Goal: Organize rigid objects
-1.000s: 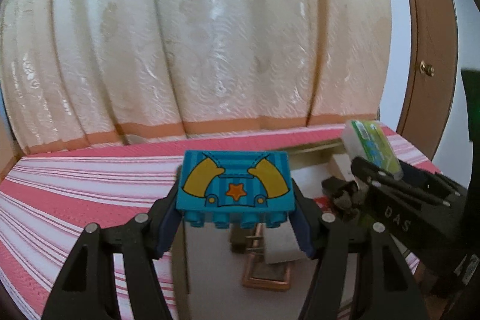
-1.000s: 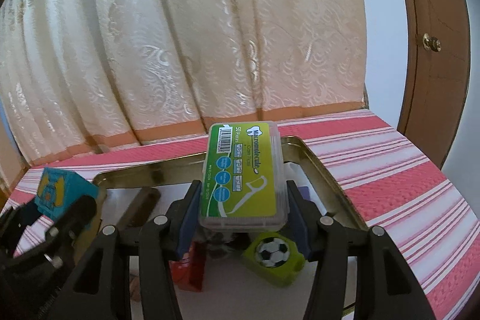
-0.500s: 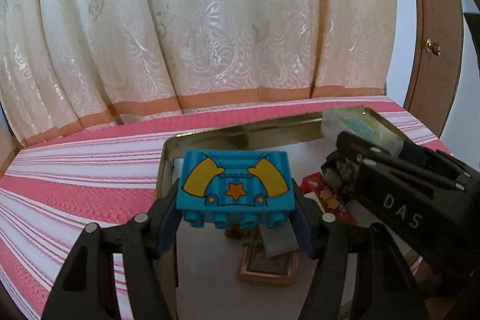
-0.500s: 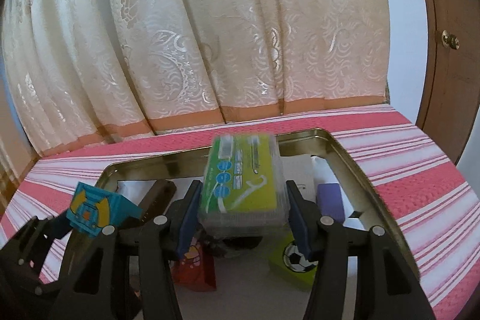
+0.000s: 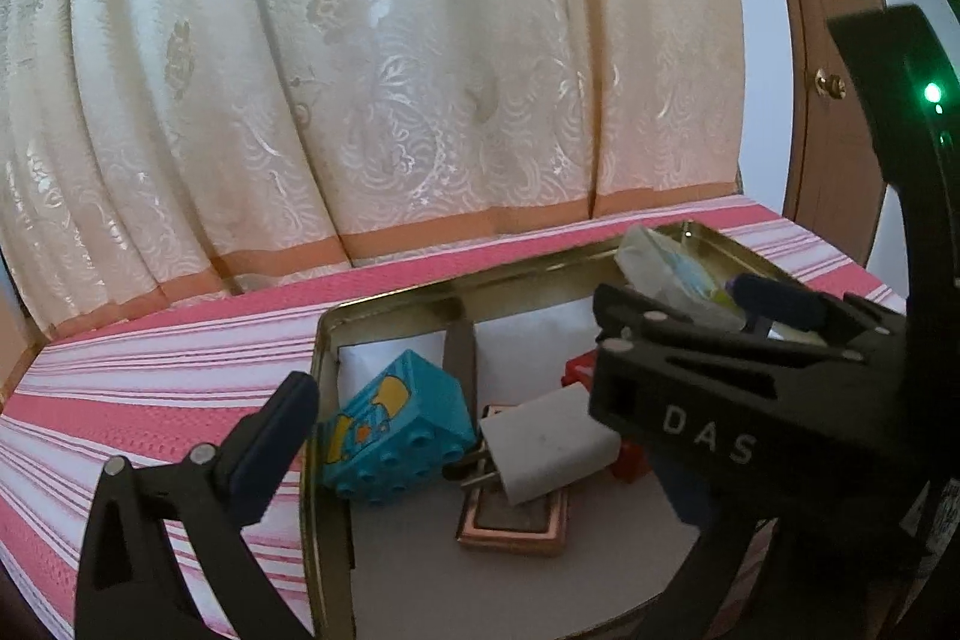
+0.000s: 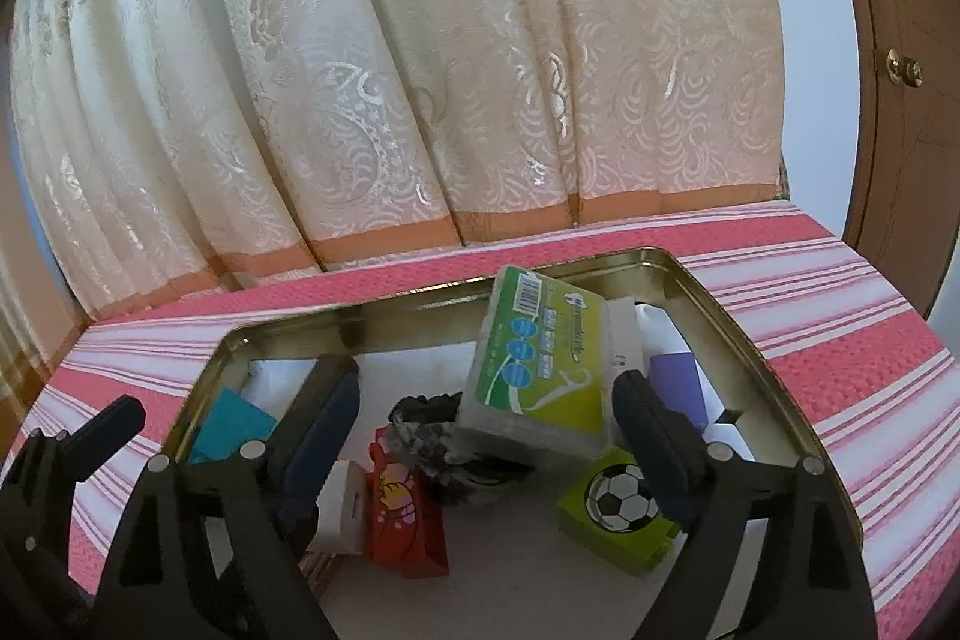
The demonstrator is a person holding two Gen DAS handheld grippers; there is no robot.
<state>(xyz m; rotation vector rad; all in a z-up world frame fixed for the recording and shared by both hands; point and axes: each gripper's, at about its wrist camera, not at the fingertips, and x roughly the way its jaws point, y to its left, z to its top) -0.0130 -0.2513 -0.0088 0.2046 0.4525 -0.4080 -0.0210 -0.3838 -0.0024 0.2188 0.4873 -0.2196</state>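
A gold metal tray (image 5: 312, 490) (image 6: 708, 292) lies on a pink striped cloth. The blue toy brick (image 5: 399, 439) (image 6: 231, 427) lies tilted in the tray's left part, free of my open left gripper (image 5: 468, 436); only the gripper's left finger (image 5: 270, 454) shows, the right one hidden behind the other gripper. The green floss-pick box (image 6: 540, 370) (image 5: 672, 274) rests tilted on other items in the tray, between the fingers of my open right gripper (image 6: 486, 430) but not clamped.
In the tray: a white plug adapter (image 5: 552, 451), a copper-framed tile (image 5: 516, 523), a red toy block (image 6: 408, 514), a green football block (image 6: 621, 505), a purple block (image 6: 678, 388), a dark crumpled item (image 6: 432, 418). A cream curtain and wooden door stand behind.
Both grippers opened. The blue brick dropped from the left gripper into the tray's left side. The floss box left the right gripper and settled tilted on the tray's contents.
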